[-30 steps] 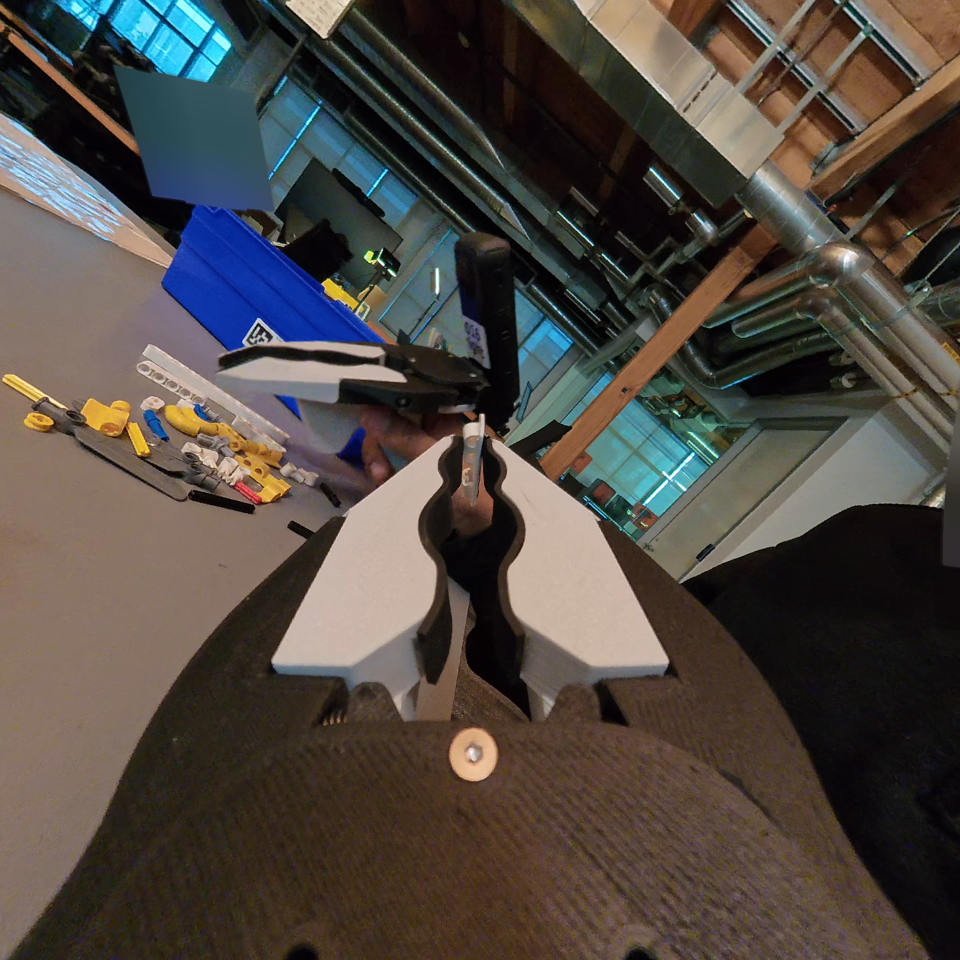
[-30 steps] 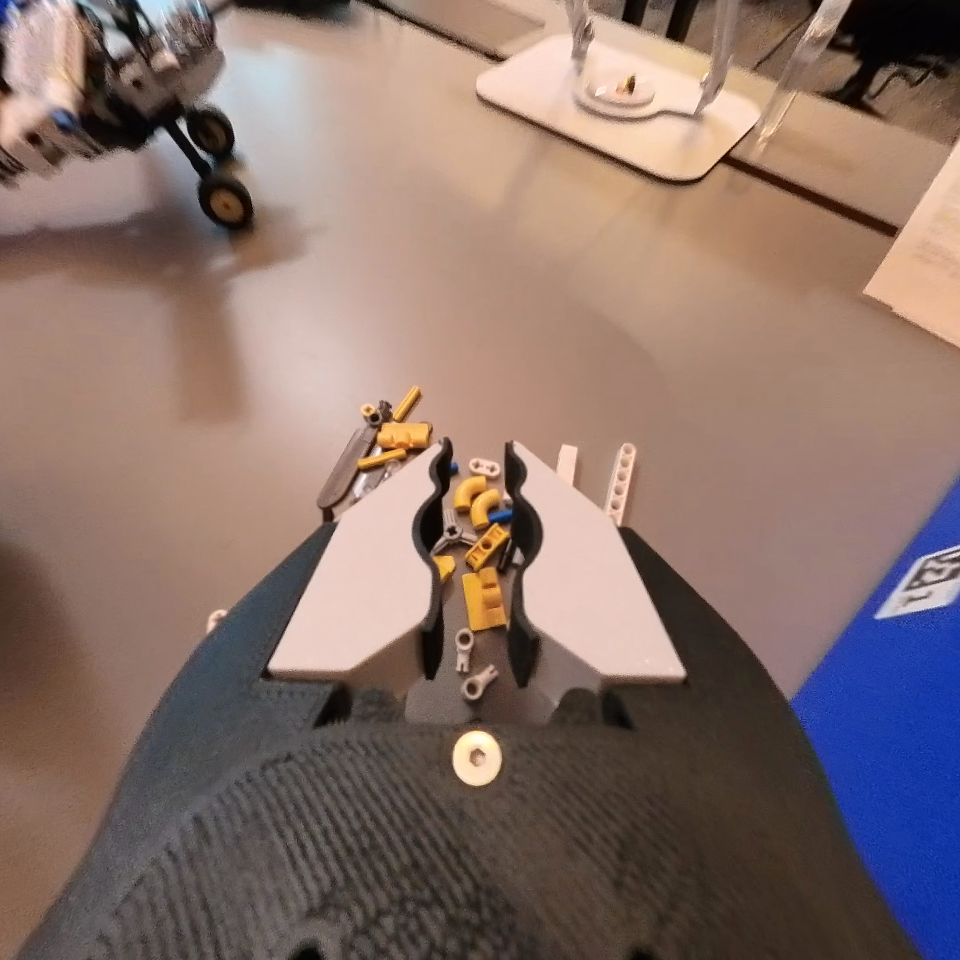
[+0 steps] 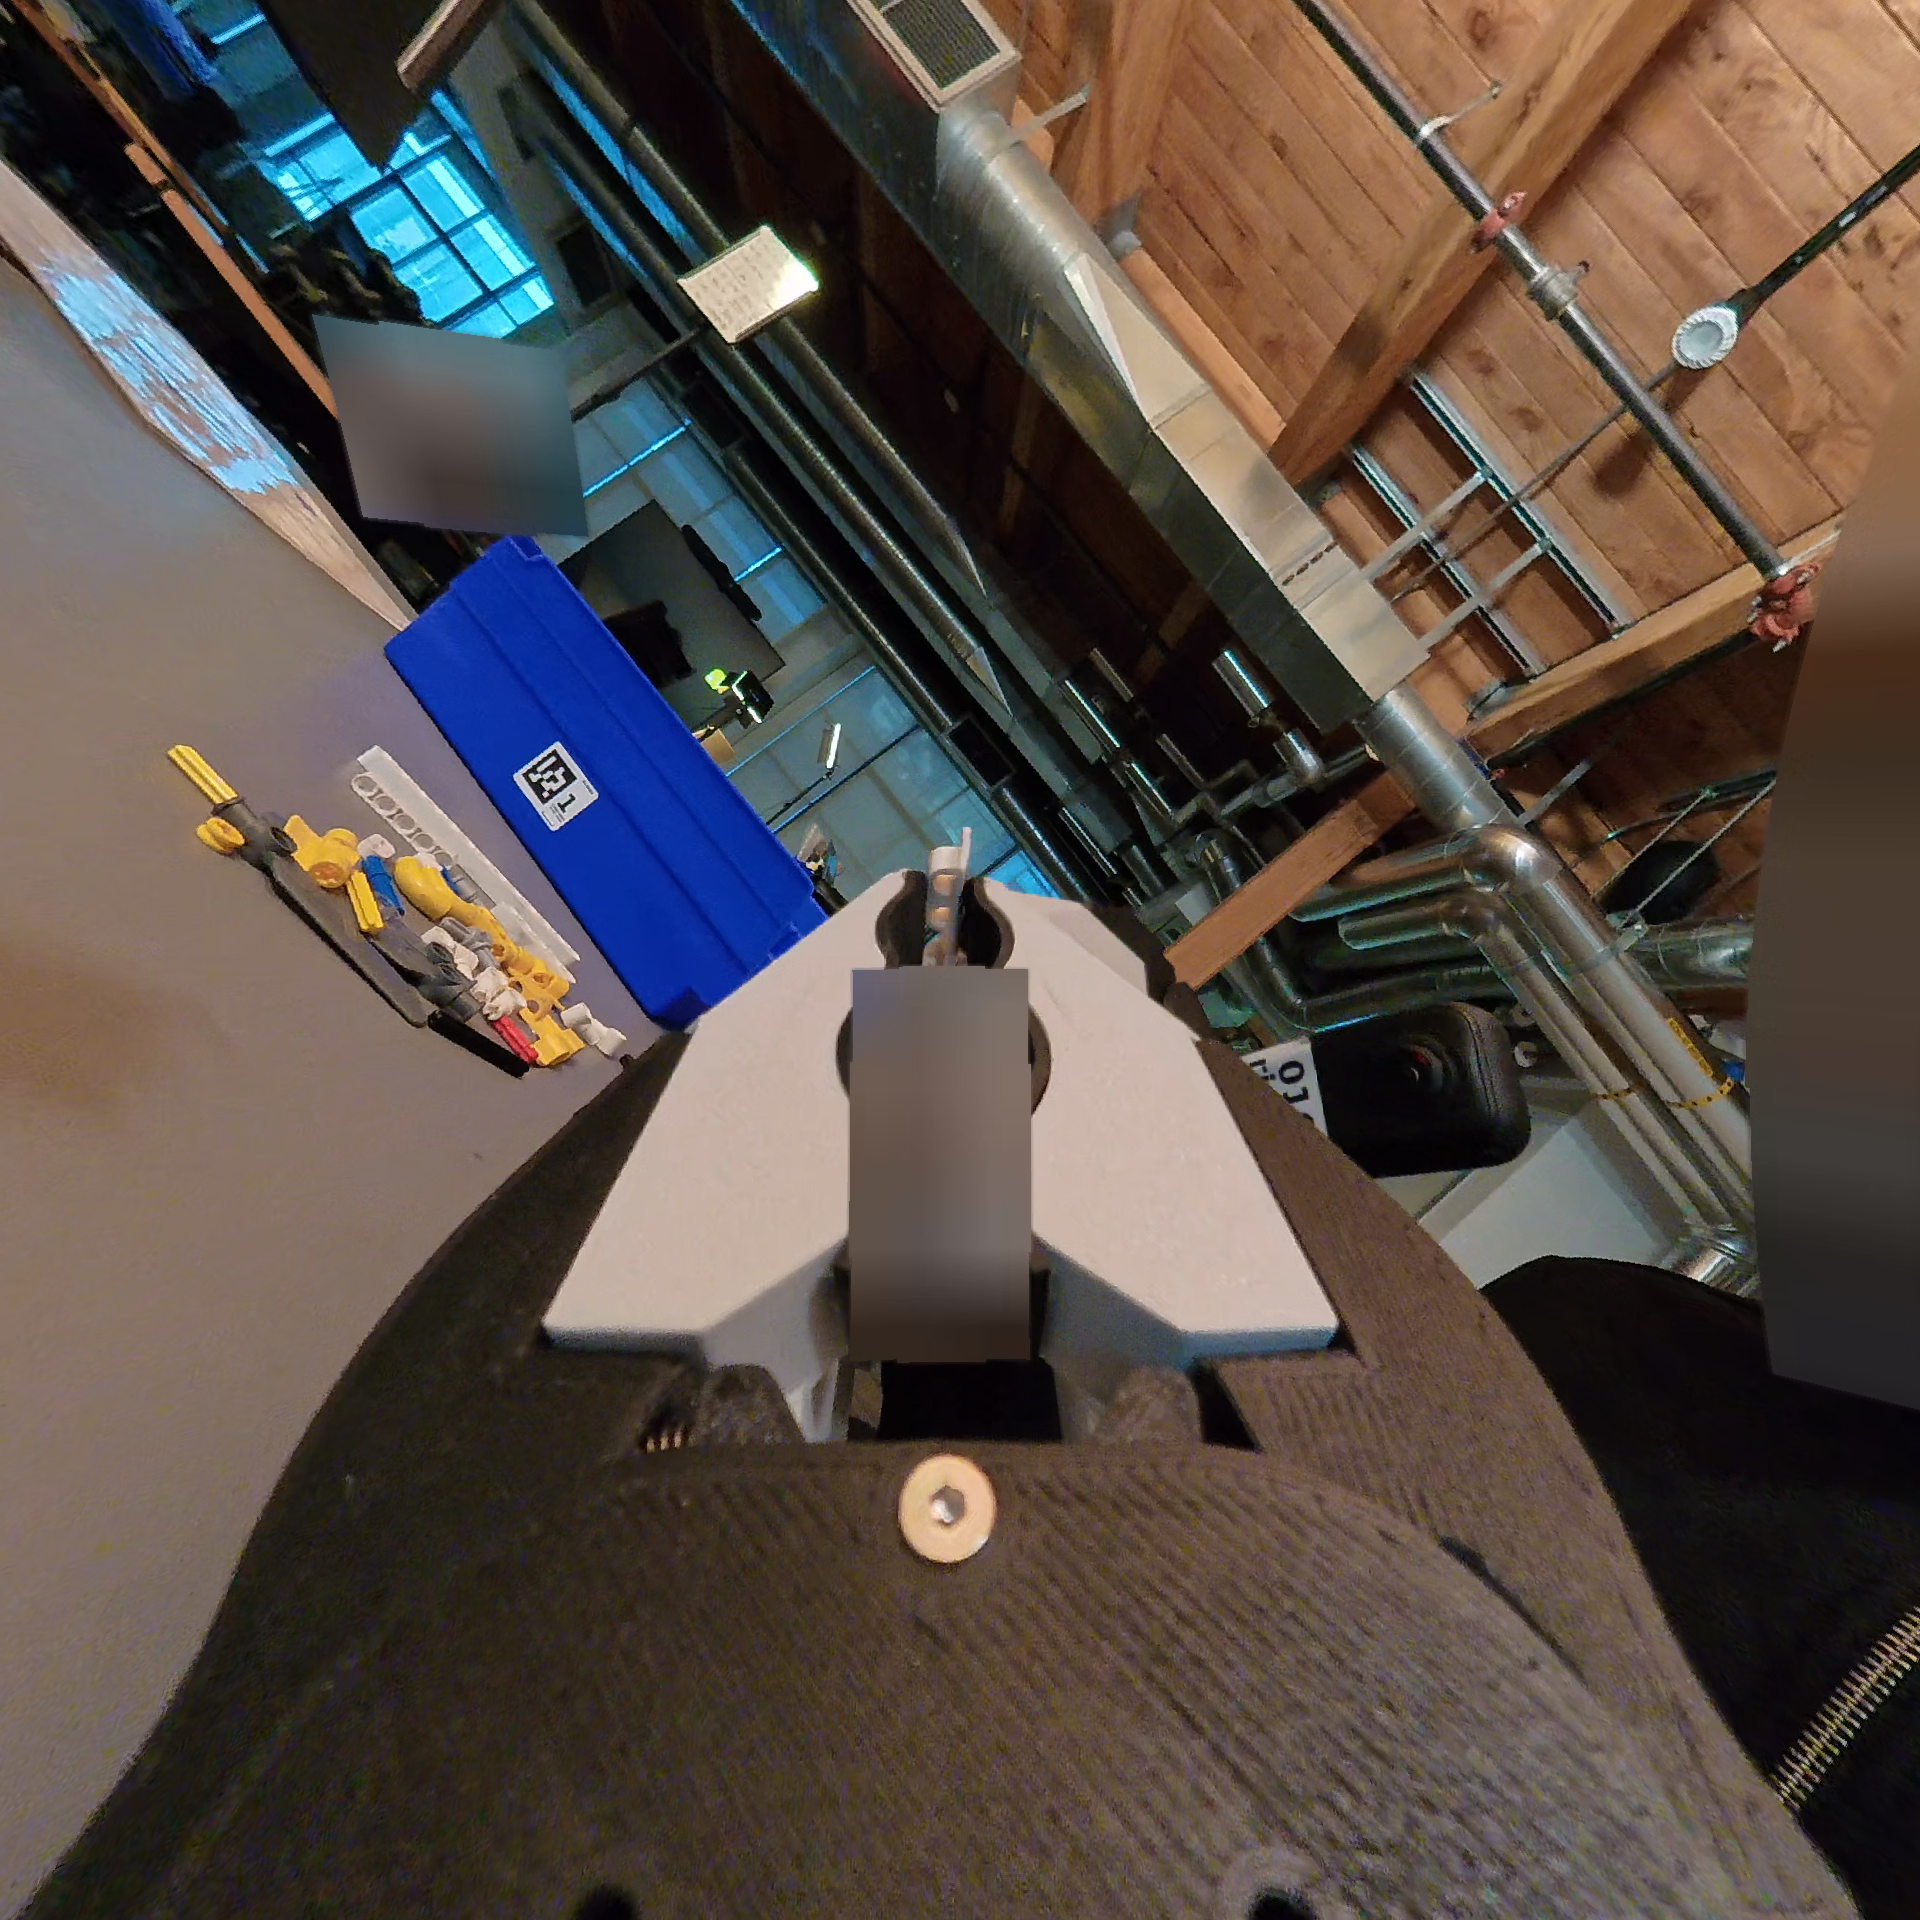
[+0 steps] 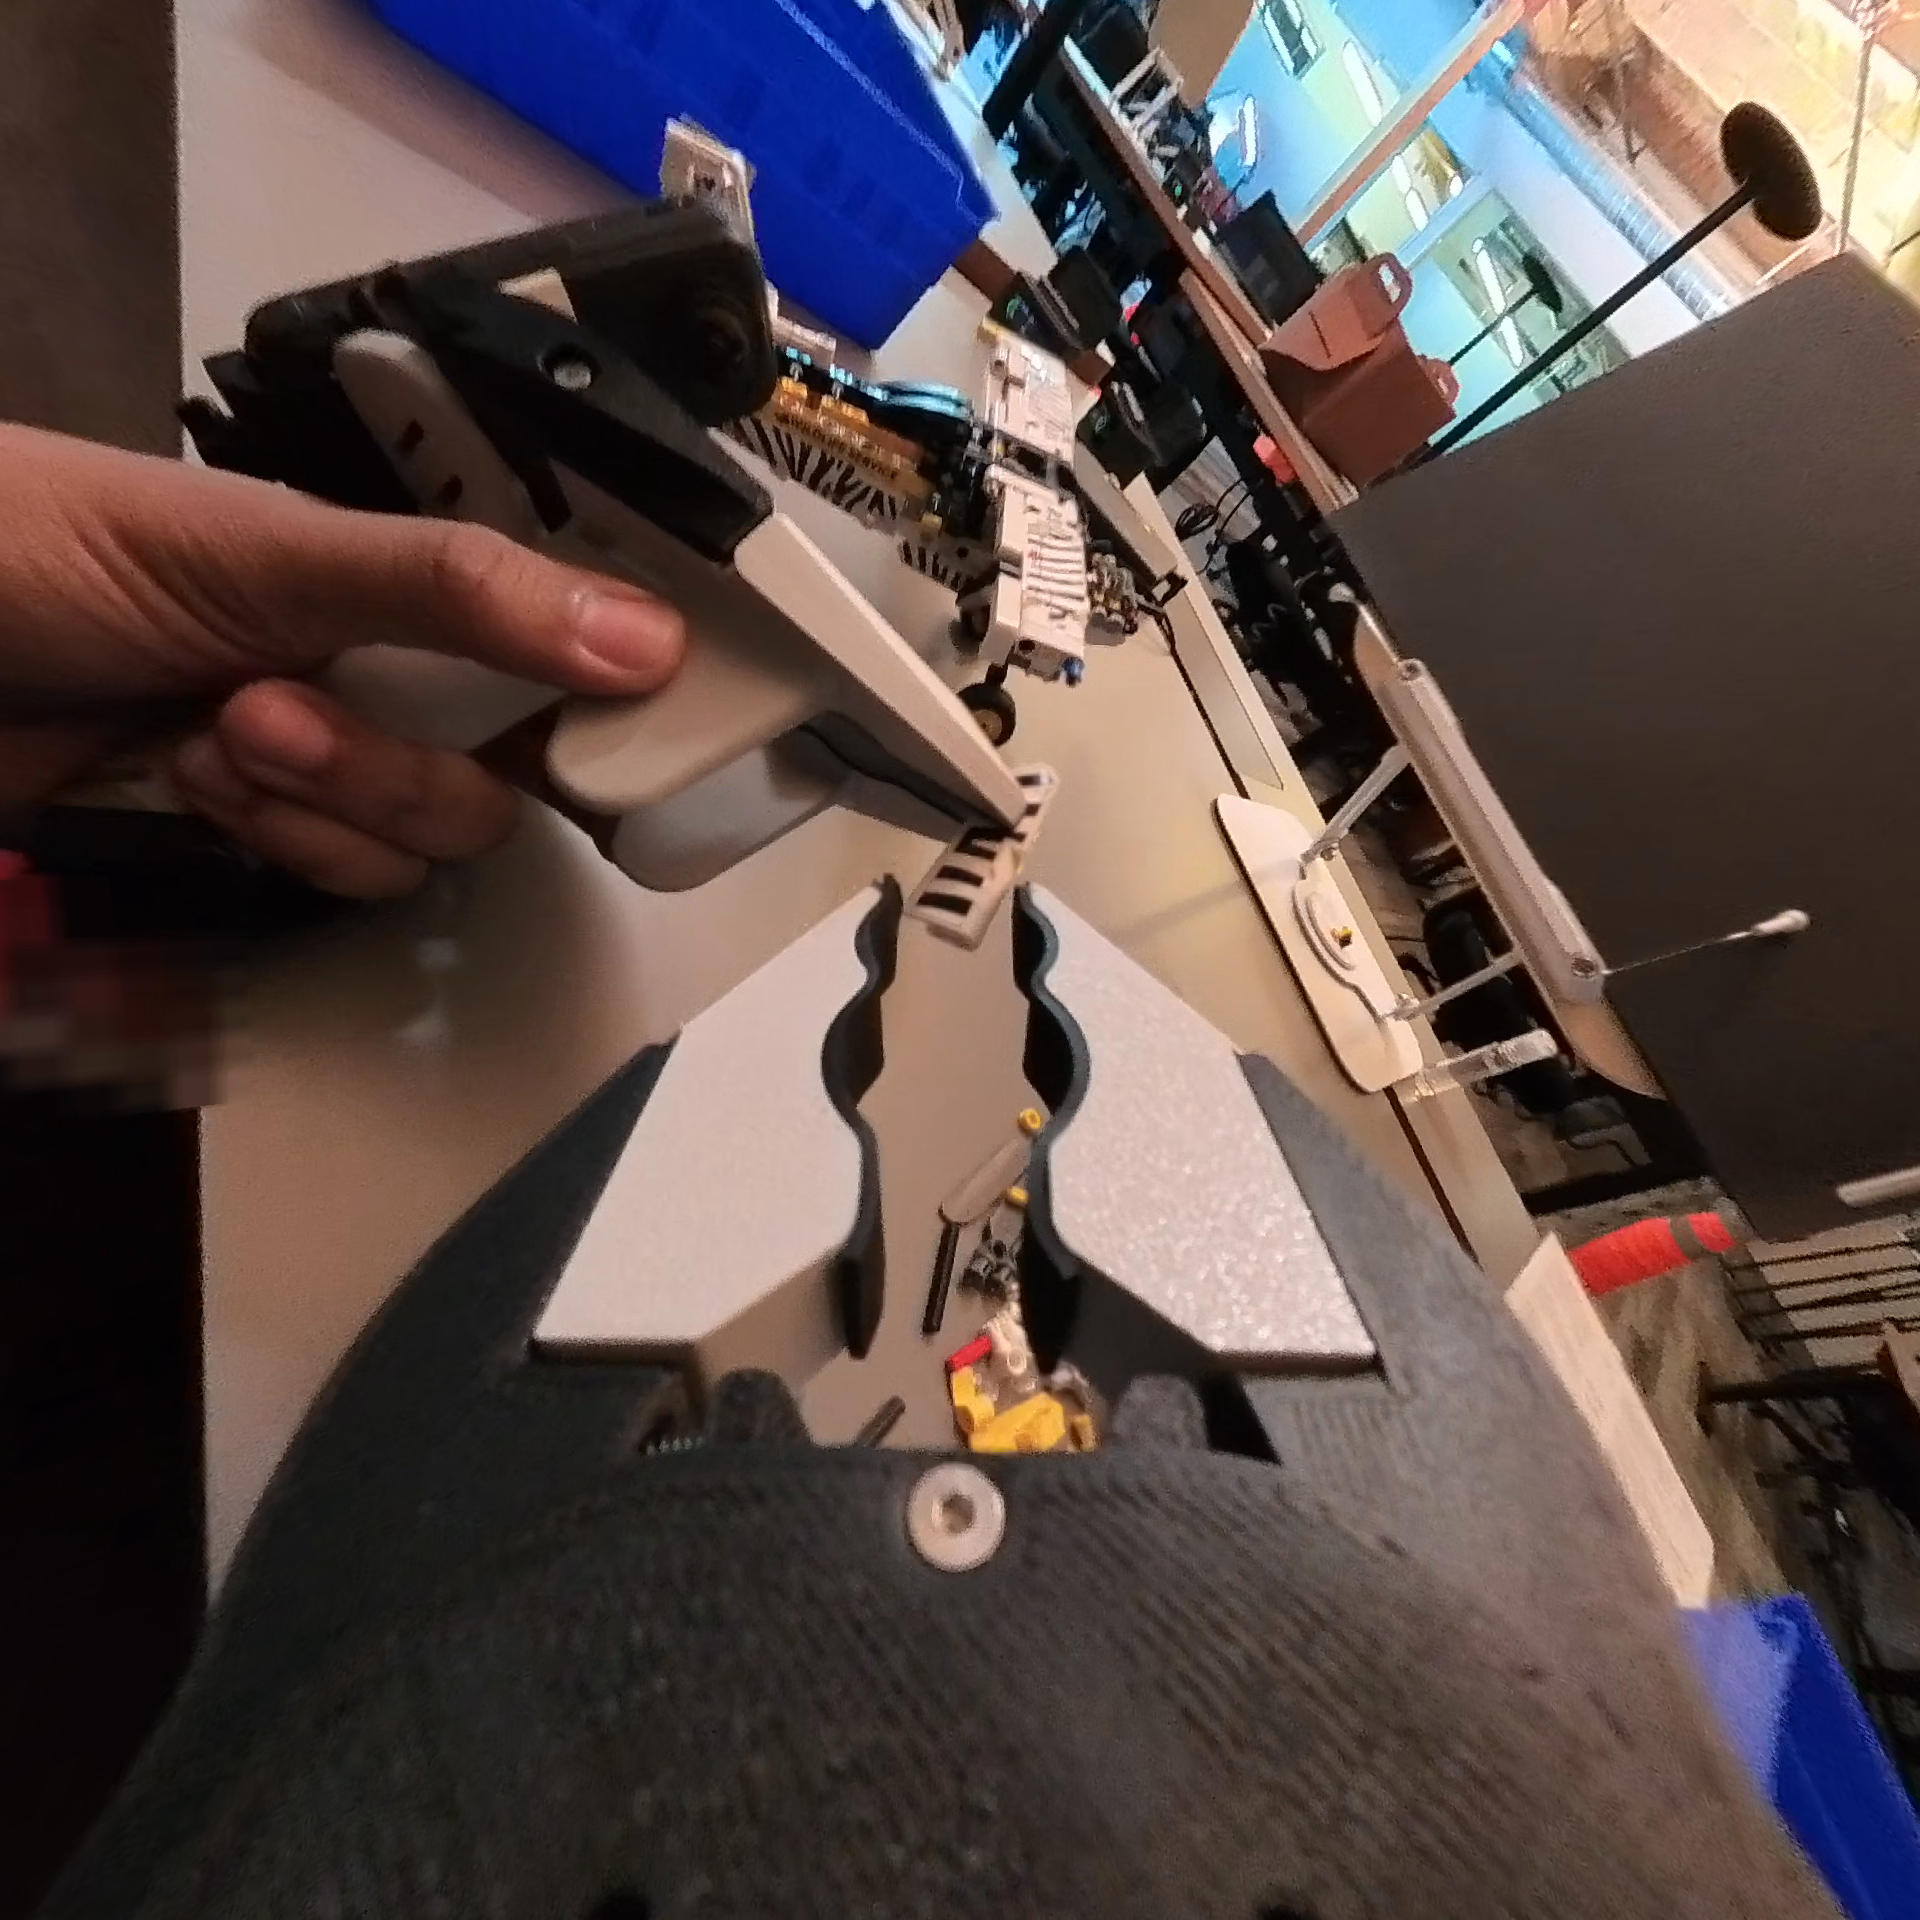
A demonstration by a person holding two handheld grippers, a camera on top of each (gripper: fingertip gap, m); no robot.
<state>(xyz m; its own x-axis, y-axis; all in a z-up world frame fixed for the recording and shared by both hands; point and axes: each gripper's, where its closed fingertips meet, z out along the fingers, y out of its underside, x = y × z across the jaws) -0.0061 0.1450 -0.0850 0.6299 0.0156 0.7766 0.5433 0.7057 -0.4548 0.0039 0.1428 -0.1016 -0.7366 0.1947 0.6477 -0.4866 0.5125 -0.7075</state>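
Quick update: your right gripper (image 4: 956, 902) was down over the pile of small yellow, grey and white plastic building parts (image 3: 416, 914) on the grey table (image 3: 156, 1143) a second ago. Now you've swung it up to meet the left one. Your left gripper (image 3: 940, 896) is still clamped narrow on the thin white plastic beam with holes (image 4: 971, 883), up in the air. The right's jaws stand open either side of the beam's free end, not pinching yet.

1. Left tongs (image 3: 943, 894): pale grey wedge-shaped fingers (image 3: 727, 1164) lined with wavy black pads.
2. Right tongs (image 4: 951, 914): the same grey wedges.
3. Both mounts are black, ribbed, with one silver hex screw (image 3: 945, 1507).
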